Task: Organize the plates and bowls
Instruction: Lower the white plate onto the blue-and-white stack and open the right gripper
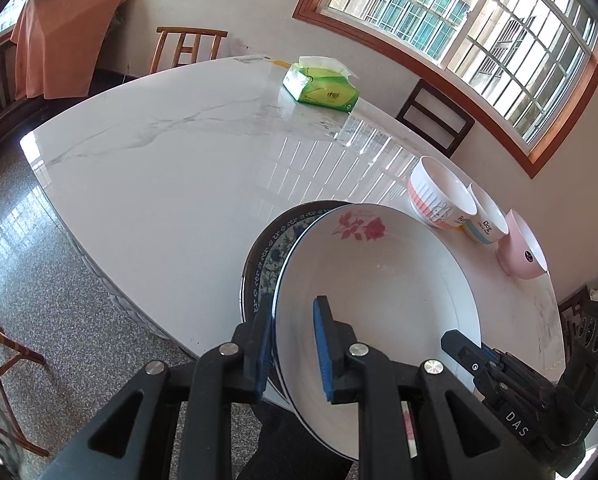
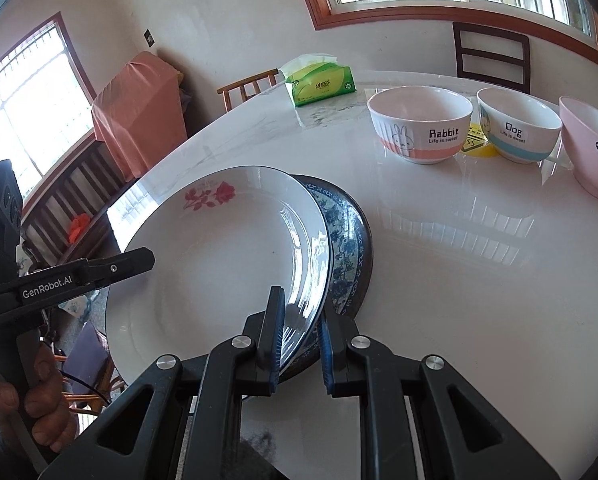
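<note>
A white plate with a red rose (image 1: 379, 280) (image 2: 219, 264) is held tilted over a blue-patterned plate (image 1: 269, 256) (image 2: 347, 248), which lies on the marble table (image 1: 171, 184). My left gripper (image 1: 293, 304) is shut on the white plate's near rim. My right gripper (image 2: 301, 304) is shut on the rim at the opposite side, with the blue plate's edge right below it. Each gripper shows in the other's view: the right gripper (image 1: 453, 342) and the left gripper (image 2: 147, 258). A Rabbit bowl (image 2: 419, 128), a Dog bowl (image 2: 517, 132) and a pink bowl (image 2: 591, 148) stand in a row behind.
A green tissue pack (image 1: 321, 88) sits at the table's far end. Chairs (image 1: 189, 48) stand around the table, one dark chair (image 2: 493, 54) under the window. A small yellow object (image 2: 477, 146) lies between the bowls. The white plate overhangs the table's edge.
</note>
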